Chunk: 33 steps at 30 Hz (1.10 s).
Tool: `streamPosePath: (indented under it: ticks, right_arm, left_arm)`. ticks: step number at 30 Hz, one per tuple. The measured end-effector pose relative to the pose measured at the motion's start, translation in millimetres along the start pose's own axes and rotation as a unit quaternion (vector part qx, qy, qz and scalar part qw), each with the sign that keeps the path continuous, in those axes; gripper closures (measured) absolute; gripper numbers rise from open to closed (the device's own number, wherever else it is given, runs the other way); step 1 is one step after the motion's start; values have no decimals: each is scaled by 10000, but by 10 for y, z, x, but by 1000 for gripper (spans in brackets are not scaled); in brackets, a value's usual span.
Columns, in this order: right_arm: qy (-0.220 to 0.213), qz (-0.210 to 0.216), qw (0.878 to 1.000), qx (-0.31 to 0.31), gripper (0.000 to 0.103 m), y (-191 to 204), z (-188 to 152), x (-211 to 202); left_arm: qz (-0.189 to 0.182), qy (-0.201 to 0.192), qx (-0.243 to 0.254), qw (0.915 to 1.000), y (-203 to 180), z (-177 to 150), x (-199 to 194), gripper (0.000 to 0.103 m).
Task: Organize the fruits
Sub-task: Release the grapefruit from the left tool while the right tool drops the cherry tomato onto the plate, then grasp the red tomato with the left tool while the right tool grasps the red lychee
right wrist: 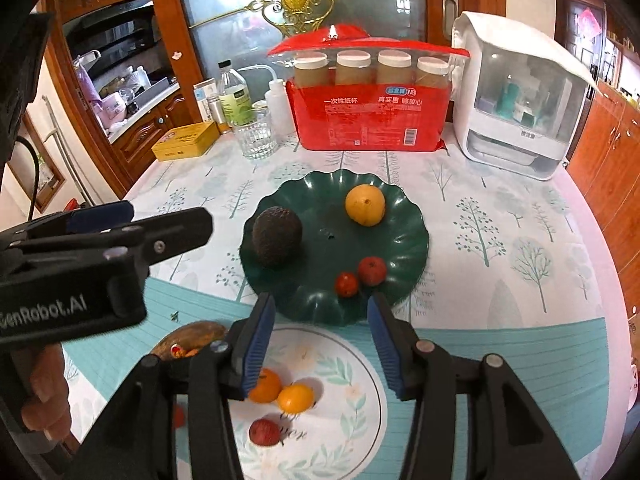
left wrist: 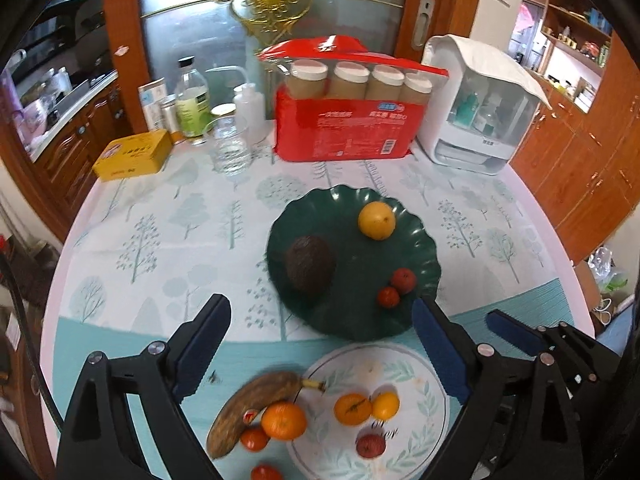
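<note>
Just beyond the jaws of both grippers, a dark green scalloped plate [left wrist: 352, 264] sits on the bench [left wrist: 160, 220], holding an avocado [left wrist: 310, 262], a yellow-orange citrus [left wrist: 376, 220] and two small red fruits [left wrist: 396, 288] that touch each other. The left gripper [left wrist: 320, 344] has wide jaws with nothing between the pads. Beneath them lies a white leaf-patterned plate [left wrist: 432, 392] with two oranges side by side [left wrist: 366, 407] and a red fruit [left wrist: 371, 445]. Off that plate's edge, nearer the left finger, a browned banana [left wrist: 252, 408] lies against another orange [left wrist: 283, 420] and a small red fruit [left wrist: 254, 438]. The right gripper [right wrist: 322, 336] has narrower jaws, also empty, hanging over the near rim of the green plate. Far past both jaws stand a red pack of cups [right wrist: 372, 96] and a white cabinet [right wrist: 516, 96].
</note>
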State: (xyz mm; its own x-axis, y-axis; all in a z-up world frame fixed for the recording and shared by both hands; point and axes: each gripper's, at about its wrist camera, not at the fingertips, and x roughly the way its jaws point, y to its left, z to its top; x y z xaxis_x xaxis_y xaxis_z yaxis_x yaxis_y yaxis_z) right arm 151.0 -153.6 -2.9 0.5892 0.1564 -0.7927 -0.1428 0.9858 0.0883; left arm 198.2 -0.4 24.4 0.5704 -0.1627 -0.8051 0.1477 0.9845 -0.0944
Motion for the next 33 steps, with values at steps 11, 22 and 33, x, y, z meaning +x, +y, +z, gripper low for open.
streamPosePath:
  ticks: [11, 22, 33]
  right_arm:
    - [-89, 179, 9997, -161, 47, 87, -286, -337]
    - [175, 396, 9987, -252, 47, 193, -643, -332]
    - [515, 504, 9971, -261, 47, 249, -888, -69]
  left_arm:
    - [270, -161, -235, 9992, 285, -514, -521, 3]
    - [509, -158, -507, 9973, 437, -1175, -721, 3]
    - [507, 396, -911, 9938, 583, -1716, -261, 3]
